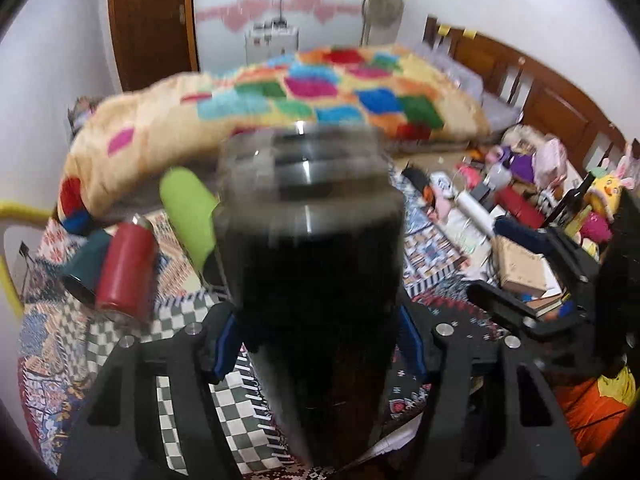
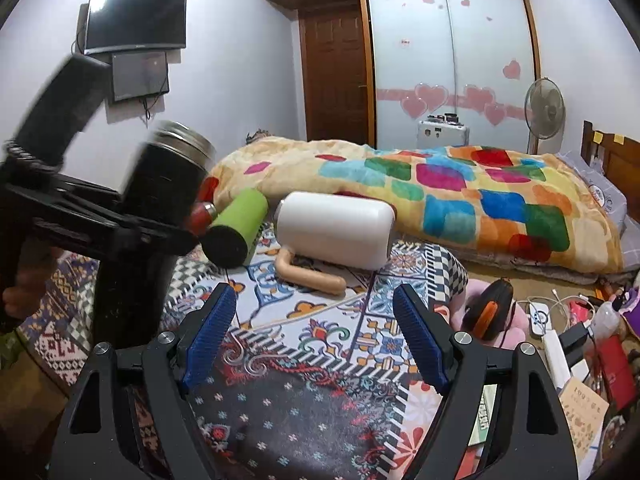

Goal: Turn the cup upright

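Note:
A tall black cup [image 1: 316,264] with a steel rim fills the middle of the left wrist view, blurred by motion. My left gripper [image 1: 316,344] is shut on the black cup and holds it lifted off the patterned cloth [image 1: 188,320], steel rim end pointing away. In the right wrist view the black cup [image 2: 160,192] is at the left, tilted, rim up and to the right, in the left gripper [image 2: 120,232]. My right gripper [image 2: 316,332] is open and empty over the patterned cloth [image 2: 312,336].
A green cup [image 2: 236,232], a red cup [image 1: 128,272], a teal cup [image 1: 84,260] and a white jug [image 2: 336,232] with a tan handle lie on the cloth. A colourful quilt [image 2: 440,196] lies behind. Clutter of toys, books and cables [image 2: 568,340] sits at right.

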`<action>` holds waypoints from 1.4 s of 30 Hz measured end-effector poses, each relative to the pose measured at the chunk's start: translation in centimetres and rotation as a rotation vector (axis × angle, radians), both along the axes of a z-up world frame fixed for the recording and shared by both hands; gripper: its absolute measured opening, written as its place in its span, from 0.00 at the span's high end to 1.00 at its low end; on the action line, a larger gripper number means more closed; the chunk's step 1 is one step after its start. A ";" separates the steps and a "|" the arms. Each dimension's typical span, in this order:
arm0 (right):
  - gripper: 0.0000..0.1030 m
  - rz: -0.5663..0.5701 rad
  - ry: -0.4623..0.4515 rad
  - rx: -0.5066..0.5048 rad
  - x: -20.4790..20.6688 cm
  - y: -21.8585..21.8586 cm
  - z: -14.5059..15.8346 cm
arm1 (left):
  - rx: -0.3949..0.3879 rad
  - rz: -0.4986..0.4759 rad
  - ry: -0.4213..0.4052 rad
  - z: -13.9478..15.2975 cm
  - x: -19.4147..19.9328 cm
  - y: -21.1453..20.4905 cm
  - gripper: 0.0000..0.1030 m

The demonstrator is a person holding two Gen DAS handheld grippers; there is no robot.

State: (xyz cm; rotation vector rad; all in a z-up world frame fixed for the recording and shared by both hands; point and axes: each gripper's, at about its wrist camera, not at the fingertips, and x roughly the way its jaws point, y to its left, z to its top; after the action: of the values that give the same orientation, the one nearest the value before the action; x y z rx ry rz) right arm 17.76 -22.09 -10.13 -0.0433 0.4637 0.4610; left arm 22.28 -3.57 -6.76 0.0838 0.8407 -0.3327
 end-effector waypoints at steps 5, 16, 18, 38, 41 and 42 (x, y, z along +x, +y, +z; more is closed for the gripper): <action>0.24 -0.009 -0.023 0.023 -0.1 0.0 0.8 | -0.023 0.000 -0.066 1.7 -0.5 0.8 0.38; 0.24 -0.022 -0.021 0.047 0.3 -0.2 0.7 | -0.030 0.020 -0.097 2.4 1.7 1.5 0.38; 0.24 -0.020 -0.019 0.046 0.4 -0.1 0.7 | -0.018 0.013 -0.089 1.9 1.5 1.3 0.38; 0.24 -0.010 -0.009 0.053 0.4 0.5 0.4 | -0.010 0.004 -0.076 -0.6 1.9 0.2 0.38; 0.24 -0.012 -0.010 0.051 0.4 0.4 0.5 | -0.006 0.002 -0.087 -0.6 1.6 0.2 0.38; 0.24 -0.013 -0.010 0.051 0.4 0.4 0.5 | -0.014 0.004 -0.094 -0.5 1.3 0.4 0.38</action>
State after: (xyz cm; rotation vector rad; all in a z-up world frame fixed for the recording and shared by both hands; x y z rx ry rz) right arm 18.14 -21.66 -9.60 0.0065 0.4418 0.4590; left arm 23.57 -3.19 -7.22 0.0841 0.7456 -0.3287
